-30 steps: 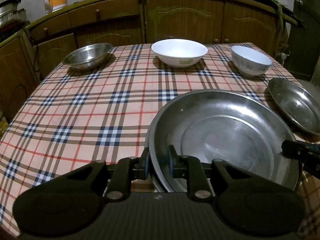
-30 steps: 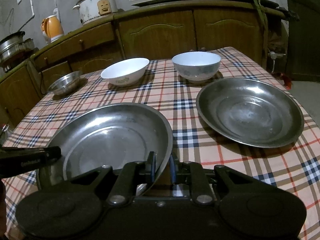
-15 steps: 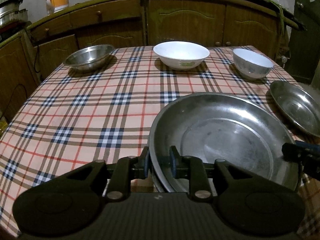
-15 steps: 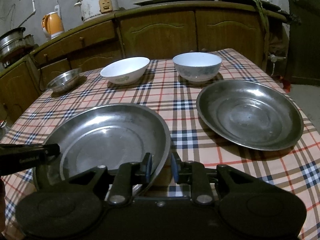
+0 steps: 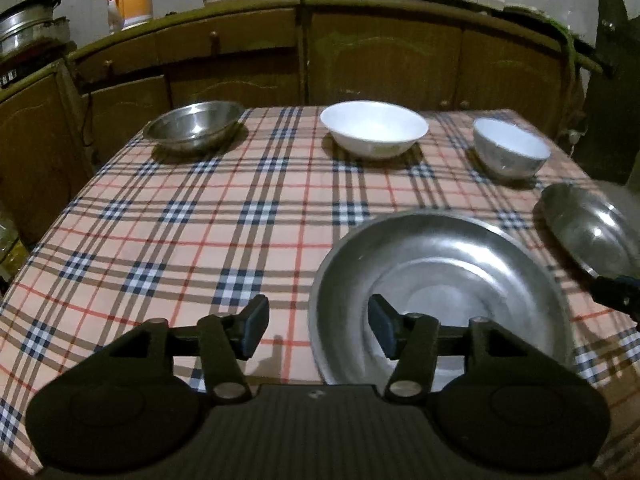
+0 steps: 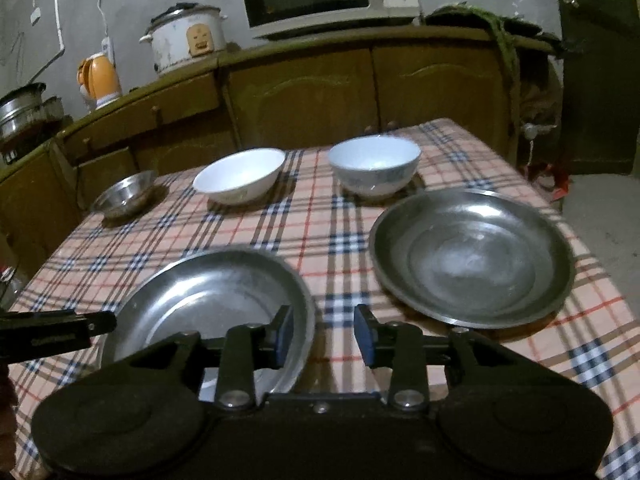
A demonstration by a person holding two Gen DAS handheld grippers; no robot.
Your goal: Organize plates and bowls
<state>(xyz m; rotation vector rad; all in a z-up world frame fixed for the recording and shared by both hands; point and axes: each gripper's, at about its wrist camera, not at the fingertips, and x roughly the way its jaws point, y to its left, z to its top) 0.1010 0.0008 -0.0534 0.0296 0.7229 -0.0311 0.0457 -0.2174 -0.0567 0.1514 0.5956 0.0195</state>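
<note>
Left wrist, claw: my left claw (image 5: 316, 330) has just been opening and now stands spread, straddling the near rim of the big steel plate (image 5: 440, 292) with neither pad pressing on it.
Left wrist, plate spot: it sits flat on the checked table (image 5: 180, 216), near right part; the second steel plate (image 5: 592, 228) lies off to its right, apart.
Left wrist, bowls: steel bowl (image 5: 194, 124), wide white bowl (image 5: 374, 128) and small white bowl (image 5: 510, 152) in a row at the far side.
Left wrist, writing: none I can read.
Right wrist, claw: right claw (image 6: 324, 334) has also just been opening, and it's spread over the plate's other edge, not pinching.
Right wrist, doing it well: I'd say lift both claws clear of the rim before swinging away, so no pad drags the plate.
Right wrist, writing: pale lettering on the other claw's finger (image 6: 56, 334), too blurred to read; the rice cooker (image 6: 186, 38) sticker isn't legible either.
</note>
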